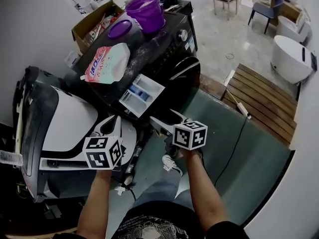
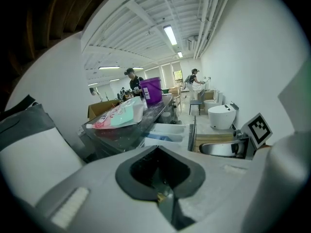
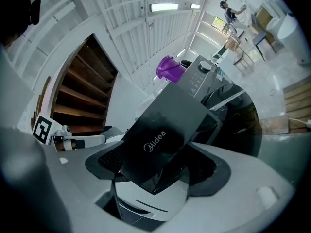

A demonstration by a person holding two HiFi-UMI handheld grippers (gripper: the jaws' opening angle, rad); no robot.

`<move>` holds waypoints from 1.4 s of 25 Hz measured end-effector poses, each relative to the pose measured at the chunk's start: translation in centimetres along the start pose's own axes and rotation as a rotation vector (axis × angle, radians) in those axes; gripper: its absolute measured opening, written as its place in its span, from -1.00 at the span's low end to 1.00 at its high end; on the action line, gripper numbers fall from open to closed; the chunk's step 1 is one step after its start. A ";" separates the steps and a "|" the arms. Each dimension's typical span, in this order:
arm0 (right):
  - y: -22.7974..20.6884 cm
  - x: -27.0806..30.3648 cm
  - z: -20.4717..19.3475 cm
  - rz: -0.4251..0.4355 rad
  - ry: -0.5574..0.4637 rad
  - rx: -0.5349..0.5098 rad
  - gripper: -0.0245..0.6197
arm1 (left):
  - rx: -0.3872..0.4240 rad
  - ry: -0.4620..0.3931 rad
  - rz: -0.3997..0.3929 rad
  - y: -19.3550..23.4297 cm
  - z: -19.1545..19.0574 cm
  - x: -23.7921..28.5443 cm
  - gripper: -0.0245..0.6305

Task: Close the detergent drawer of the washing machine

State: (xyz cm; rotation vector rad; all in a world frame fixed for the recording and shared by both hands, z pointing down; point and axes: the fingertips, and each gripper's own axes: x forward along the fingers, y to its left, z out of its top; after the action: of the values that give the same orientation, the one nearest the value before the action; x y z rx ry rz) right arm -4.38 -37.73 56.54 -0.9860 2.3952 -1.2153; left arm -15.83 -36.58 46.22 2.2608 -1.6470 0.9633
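Plainly the drawer (image 1: 142, 93) stands pulled well out of the washing machine (image 1: 167, 44). Its white tray and blue compartment are open to the head view, so I judge the closing push is not yet done.

My main worry is where the push lands. The right claw (image 1: 164, 119) sits at the drawer's near corner rather than square on its middle. A shove from there could twist the tray on its runners and jam it partway. The black front panel (image 3: 160, 140) also lies slantwise across the claw's mouth. If I drive forward like this, an edge of it might slide between the jaws, and the push would glance off or catch. Too hard a shove could rock the machine as well, and a detergent pouch (image 1: 107, 61) and a purple bucket (image 1: 146, 10) rest loose on its top.

As for the right claw, its jaws are spread moderately apart and pinch nothing. In the right gripper view the panel fills the space just ahead of the pads, with something white showing through the gap below. It is very close, but I cannot tell whether it actually touches the pads.

The left claw (image 1: 109, 125) hangs off to the side, apart from the drawer, with its jaws pressed together on nothing.
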 end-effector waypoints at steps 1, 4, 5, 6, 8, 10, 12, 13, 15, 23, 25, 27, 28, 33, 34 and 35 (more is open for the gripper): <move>-0.3 0.2 -0.1 0.005 -0.006 0.018 0.32 | 0.000 0.000 -0.003 0.0 0.0 0.2 -0.93; -0.6 0.6 -0.4 0.026 -0.018 0.067 0.31 | 0.003 0.002 -0.007 0.2 0.1 0.7 -0.93; -0.7 0.8 -0.5 0.032 -0.020 0.078 0.30 | 0.004 0.004 -0.008 0.2 0.1 0.8 -0.93; -0.8 0.9 -0.6 0.037 -0.020 0.087 0.29 | 0.006 0.005 -0.010 0.2 0.0 0.9 -0.93; -0.9 1.1 -0.7 0.051 -0.022 0.108 0.24 | 0.013 0.010 -0.017 0.1 -0.1 1.1 -0.93; -0.9 1.4 -0.7 0.073 -0.025 0.126 0.22 | 0.021 0.015 -0.020 0.1 -0.3 1.2 -0.93; -0.7 1.5 -0.6 0.096 -0.033 0.139 0.21 | 0.024 0.019 -0.017 0.3 -0.5 1.3 -0.93; -0.6 1.6 -0.6 0.107 -0.039 0.145 0.21 | 0.024 0.022 -0.016 0.5 -0.6 1.3 -0.93; -0.4 1.7 -0.5 0.128 -0.048 0.162 0.20 | 0.025 0.026 -0.017 0.7 -0.7 1.4 -0.93; -0.1 2.4 -0.4 0.142 -0.063 0.209 0.22 | 0.025 0.030 -0.028 1.4 -1.0 2.0 -0.93; -0.1 2.7 -0.4 0.143 -0.065 0.217 0.22 | 0.025 0.031 -0.033 1.4 -1.0 2.2 -0.93; 0.0 3.0 -0.4 0.151 -0.064 0.227 0.21 | 0.024 0.030 -0.033 1.6 -0.9 2.4 -0.93; 0.0 3.2 -0.4 0.155 -0.064 0.232 0.21 | 0.022 0.028 -0.031 1.8 -0.9 2.4 -0.93; 0.0 4.7 -0.2 0.152 -0.062 0.246 0.20 | 0.014 0.027 -0.015 3.0 -0.9 2.9 -0.93; 0.0 5.0 -0.3 0.153 -0.061 0.250 0.20 | 0.011 0.028 -0.011 3.3 -0.9 2.9 -0.93; 0.0 5.3 -0.3 0.155 -0.060 0.255 0.19 | 0.009 0.028 -0.007 3.5 -1.0 2.9 -0.93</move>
State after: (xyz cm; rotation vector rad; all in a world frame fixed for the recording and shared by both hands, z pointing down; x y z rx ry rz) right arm -8.43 -41.20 56.97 -0.7342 2.1583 -1.3702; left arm -18.89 -39.68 47.93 2.2464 -1.6258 0.9977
